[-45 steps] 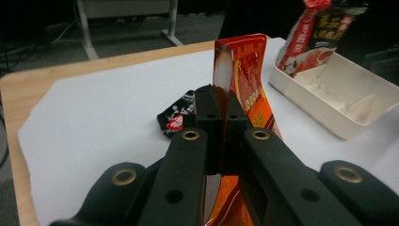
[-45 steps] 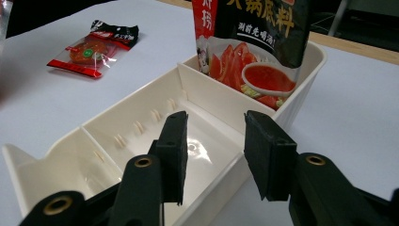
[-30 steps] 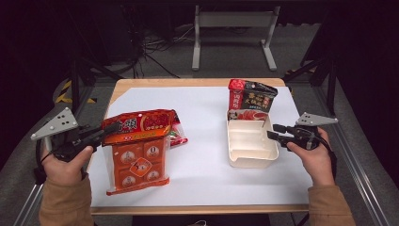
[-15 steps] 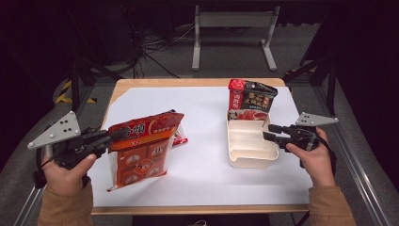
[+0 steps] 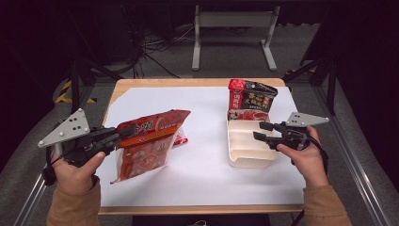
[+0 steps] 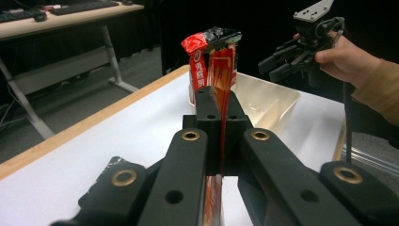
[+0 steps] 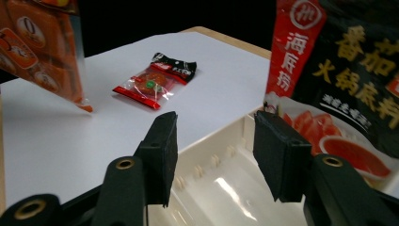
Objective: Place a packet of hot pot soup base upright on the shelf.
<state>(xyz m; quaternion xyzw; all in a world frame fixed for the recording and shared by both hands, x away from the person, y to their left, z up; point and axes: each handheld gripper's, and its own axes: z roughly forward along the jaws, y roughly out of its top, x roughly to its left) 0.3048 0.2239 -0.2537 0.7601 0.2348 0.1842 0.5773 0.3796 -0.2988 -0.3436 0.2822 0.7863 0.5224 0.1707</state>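
— Progress so far: how much can be judged as done?

— One large red bag [image 5: 149, 141] is pinched by its top edge between the fingers of the left gripper [image 5: 123, 133] and is held tilted, its lower corner hanging just above the white sheet on the counter [image 5: 207, 169]. It has been lifted but not yet delivered anywhere.

— And the right gripper [image 5: 260, 131]?

— Its fingers [image 7: 162, 150] are spread, with nothing between them; they have just been opening. It is held over the near end of the cream tray [image 5: 237, 157], which looks empty inside.

— What else is seen around the tray?

— A black-and-red packet [image 5: 251, 98] is propped upright at the tray's far end. A small red sachet [image 7: 155, 80] lies flat on the sheet, partly behind the lifted bag in the high view.

— So what is left?

— Most of it, it would seem. If the tray is meant to be filled, the bag has to be carried across and set in, and the sachet is untouched.
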